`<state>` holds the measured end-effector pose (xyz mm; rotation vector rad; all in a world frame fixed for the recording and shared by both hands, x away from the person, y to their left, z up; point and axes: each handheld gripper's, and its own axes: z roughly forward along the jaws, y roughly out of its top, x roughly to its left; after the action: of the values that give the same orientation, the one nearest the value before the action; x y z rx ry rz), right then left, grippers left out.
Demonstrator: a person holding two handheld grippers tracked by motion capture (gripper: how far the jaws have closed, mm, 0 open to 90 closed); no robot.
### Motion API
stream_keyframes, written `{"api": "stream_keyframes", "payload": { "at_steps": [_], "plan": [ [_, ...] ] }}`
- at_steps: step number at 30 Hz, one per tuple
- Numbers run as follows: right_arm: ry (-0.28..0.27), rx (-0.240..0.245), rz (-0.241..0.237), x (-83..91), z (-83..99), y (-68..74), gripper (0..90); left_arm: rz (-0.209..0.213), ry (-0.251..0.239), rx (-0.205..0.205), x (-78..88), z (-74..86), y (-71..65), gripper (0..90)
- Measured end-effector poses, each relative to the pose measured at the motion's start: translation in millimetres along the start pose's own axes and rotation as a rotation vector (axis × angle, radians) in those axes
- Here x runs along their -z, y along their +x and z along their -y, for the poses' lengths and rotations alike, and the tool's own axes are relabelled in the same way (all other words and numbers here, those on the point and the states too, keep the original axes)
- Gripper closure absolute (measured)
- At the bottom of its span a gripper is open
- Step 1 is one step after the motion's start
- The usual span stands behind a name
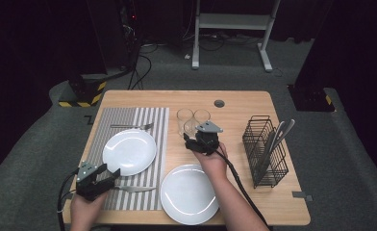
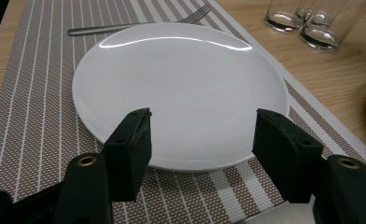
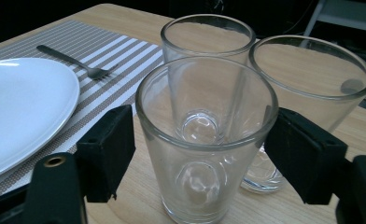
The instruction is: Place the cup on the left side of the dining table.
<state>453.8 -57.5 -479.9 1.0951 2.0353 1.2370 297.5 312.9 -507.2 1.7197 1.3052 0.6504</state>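
**Right jaws around the nearest glass, left jaws open at the plate**

The right gripper (image 1: 194,139) sits near the middle of the counter (image 1: 244,101), its jaws on either side of the nearest glass (image 3: 204,140) of three clear tumblers clustered together. In the right gripper view a sliver of space shows between each black pad and the glass wall, so the jaws bracket the glass without pressing on it. The two other glasses (image 3: 307,88) stand upright just behind it, touching or nearly so.

The left gripper (image 1: 110,174) rests near the counter's front-left corner, over the striped placemat (image 1: 154,120). Its jaws stand wide apart with nothing between them, pointing at the near rim of the white plate (image 2: 181,88) that lies on the mat. A fork (image 2: 139,25) lies on the mat beyond that plate, and a knife (image 1: 137,188) lies on the mat beside the left gripper.

A second white plate (image 1: 189,195) sits at the front edge. A black wire cutlery basket (image 1: 263,144) stands near the right edge.
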Motion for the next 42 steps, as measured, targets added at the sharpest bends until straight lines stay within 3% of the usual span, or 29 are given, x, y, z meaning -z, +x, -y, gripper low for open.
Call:
{"api": "stream_keyframes", "payload": {
  "at_steps": [14, 19, 26, 42],
  "plan": [
    [0.01, 0.029, 0.011, 8.7, 1.0, 5.6, 29.4, -0.001, 0.0, 0.002, 0.0, 0.2, -0.2, 37.5],
    [-0.024, 0.009, -0.006, 7.8, -2.6, 4.5, 24.1, 0.001, 0.001, 0.0, 0.1, 0.2, -0.9, 37.5],
    [-0.006, 0.003, 0.011, -4.1, -4.4, 8.7, 19.4, 0.0, -0.002, 0.003, 1.0, 0.3, 0.7, 37.5],
    [0.008, 0.003, 0.029, -11.5, -6.0, 8.6, 27.6, 0.002, -0.004, 0.013, 2.0, 0.7, 2.9, 37.6]
  ]
}}
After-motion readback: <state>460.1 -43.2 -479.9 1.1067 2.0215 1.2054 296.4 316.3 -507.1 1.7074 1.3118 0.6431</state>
